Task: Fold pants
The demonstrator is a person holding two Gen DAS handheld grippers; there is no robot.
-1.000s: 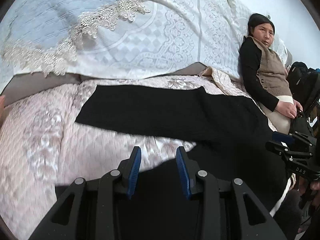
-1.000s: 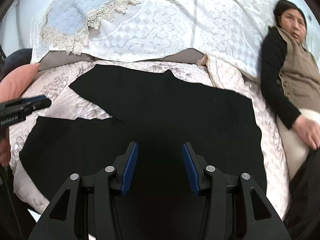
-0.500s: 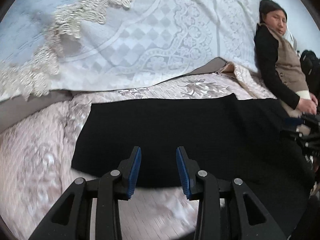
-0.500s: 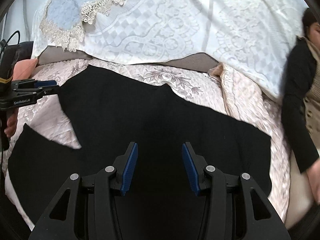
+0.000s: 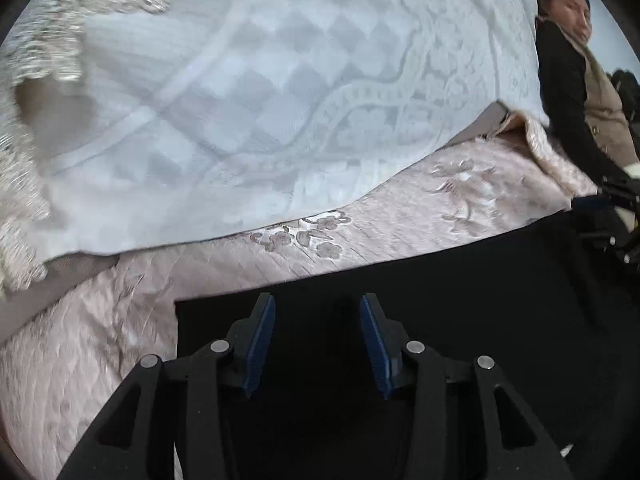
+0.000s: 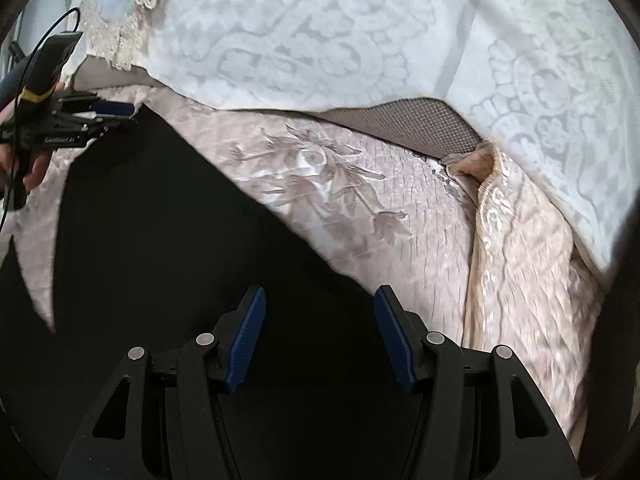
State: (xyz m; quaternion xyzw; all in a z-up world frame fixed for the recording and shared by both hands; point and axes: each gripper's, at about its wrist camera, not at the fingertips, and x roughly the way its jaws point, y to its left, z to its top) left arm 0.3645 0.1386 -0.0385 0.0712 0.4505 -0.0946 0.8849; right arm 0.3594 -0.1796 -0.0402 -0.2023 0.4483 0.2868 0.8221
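Left wrist view: the left tool (image 5: pixel 317 340) has its 2 blue-padded fingers spread wide with nothing between them, poised above the black pants (image 5: pixel 440 320). The cloth lies flat beneath and ahead of the fingertips, and its straight end edge sits just left of the left finger. Beyond the fingertips stretches the pink quilted bedspread (image 5: pixel 400 220), and farther ahead a white patterned cover (image 5: pixel 260 100) drapes down. Far to the right of this tool the right tool (image 5: pixel 600 204) is over the same garment, and behind it sits a woman (image 5: pixel 580 80) in a tan vest.

Right wrist view: the right tool (image 6: pixel 318 336) is likewise wide open and grips nothing, with the pants (image 6: pixel 160 240) under and left of its fingers. The cloth's slanted edge runs past just ahead of the right fingertip, leaving the bedspread (image 6: pixel 400 208) to its right. Far ahead to the left, the left tool (image 6: pixel 96 116) is at the far corner of the pants; whether it touches them cannot be told.
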